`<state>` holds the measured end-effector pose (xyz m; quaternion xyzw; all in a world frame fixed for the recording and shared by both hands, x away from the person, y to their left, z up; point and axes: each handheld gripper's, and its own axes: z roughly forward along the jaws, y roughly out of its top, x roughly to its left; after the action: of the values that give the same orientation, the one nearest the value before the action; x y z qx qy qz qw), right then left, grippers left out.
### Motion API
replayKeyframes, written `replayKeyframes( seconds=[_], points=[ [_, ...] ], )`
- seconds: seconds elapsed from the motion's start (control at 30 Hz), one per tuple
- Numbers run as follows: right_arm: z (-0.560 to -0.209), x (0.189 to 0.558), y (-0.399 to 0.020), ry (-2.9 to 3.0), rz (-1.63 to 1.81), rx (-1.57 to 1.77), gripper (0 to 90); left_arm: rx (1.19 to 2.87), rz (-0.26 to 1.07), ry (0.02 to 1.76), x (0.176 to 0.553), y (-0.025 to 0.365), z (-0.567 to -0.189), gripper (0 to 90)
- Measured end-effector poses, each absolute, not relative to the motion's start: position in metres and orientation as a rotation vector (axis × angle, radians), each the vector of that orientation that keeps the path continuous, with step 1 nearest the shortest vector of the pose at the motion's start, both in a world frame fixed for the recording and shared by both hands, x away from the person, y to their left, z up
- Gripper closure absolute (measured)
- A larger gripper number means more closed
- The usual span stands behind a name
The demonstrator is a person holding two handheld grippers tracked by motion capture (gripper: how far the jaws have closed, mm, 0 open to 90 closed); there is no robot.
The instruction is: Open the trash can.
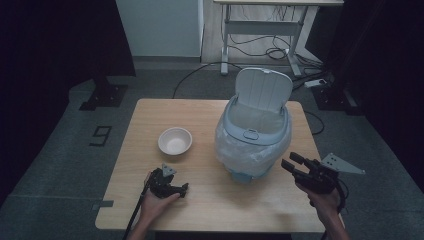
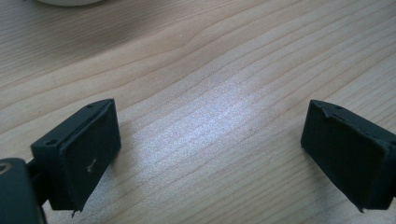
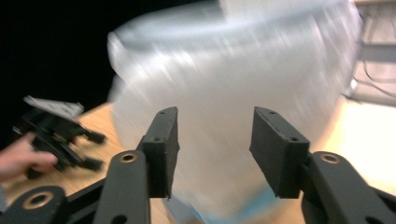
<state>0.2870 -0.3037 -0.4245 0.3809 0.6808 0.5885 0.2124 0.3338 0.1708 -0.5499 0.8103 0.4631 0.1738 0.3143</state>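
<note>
Over on the left, white bowl (image 1: 175,140) sitting empty on the table (image 1: 150,115). Just below it, left gripper (image 1: 176,190) resting low on the wood, jaws spread wide, nothing between them. Middle-right, blue bin (image 1: 255,137) standing upright, lid tipped back, clear liner bagged over its rim. Farthest right, right gripper (image 1: 292,163) aimed at the bin's side (much the nearer hand), jaws about half open and empty. In the right gripper view, bin (image 3: 233,93) dead ahead of the jaws, long axis vertical, apparently not yet touched.
</note>
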Motion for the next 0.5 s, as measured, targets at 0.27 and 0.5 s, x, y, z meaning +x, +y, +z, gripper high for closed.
replayKeyframes(
  seconds=[0.27, 0.5],
  points=[
    [-0.476, 0.292, -0.322, 1.934, 1.532, 1.198, 47.6, 2.136, 0.461, 1.222, 0.333, 0.171, -0.55, 4.3],
    [-0.514, 0.3, -0.33, 2.015, 1.475, 1.307, 44.1, 2.133, 0.461, 1.222, 0.333, 0.171, -0.55, 4.5]
  ],
)
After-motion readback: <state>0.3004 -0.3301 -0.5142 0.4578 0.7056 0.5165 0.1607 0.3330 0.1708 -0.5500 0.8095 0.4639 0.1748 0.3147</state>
